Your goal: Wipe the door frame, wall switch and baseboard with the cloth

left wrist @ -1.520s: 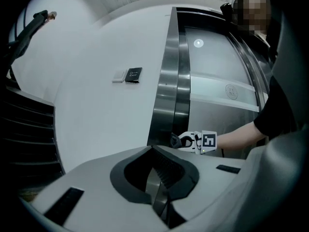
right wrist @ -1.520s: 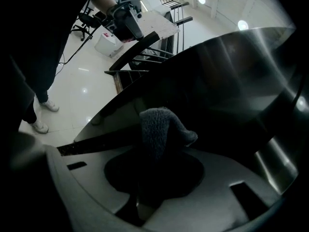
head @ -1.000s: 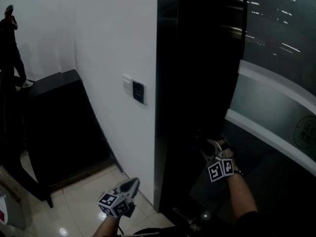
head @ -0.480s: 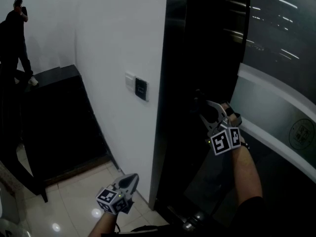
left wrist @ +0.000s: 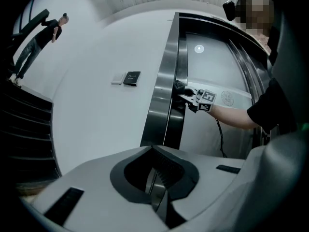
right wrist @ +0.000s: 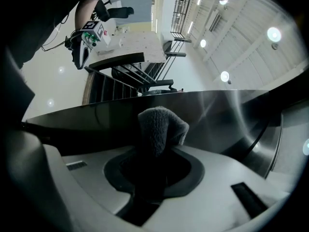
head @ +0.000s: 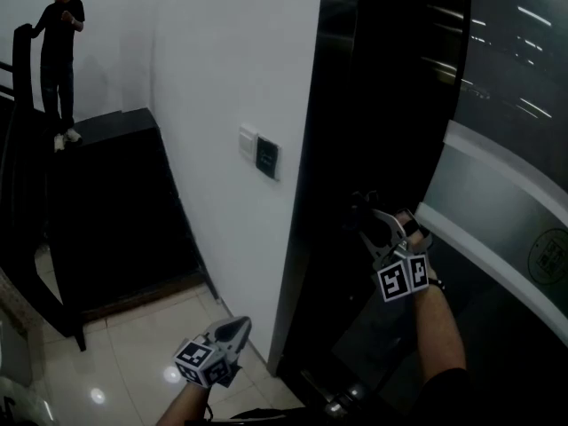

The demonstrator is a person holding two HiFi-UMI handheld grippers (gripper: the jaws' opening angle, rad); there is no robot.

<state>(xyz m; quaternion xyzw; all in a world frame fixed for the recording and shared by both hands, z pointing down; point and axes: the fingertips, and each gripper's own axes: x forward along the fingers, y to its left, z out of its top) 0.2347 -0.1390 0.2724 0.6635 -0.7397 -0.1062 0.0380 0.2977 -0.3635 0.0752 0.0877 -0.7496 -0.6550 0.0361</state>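
Dark door frame (head: 306,238), right claw (head: 371,218) clamped on grey cloth (right wrist: 161,127) against it, left claw (head: 237,328) closed, empty

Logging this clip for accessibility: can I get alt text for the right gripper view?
The right gripper is shut on a grey cloth, whose bunched end is up at the dark, glossy door frame. The left gripper shows small at the upper left.

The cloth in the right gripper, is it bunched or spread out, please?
Bunched: the cloth stands as a rounded wad, pinched in the right gripper, its jaws shut on it.
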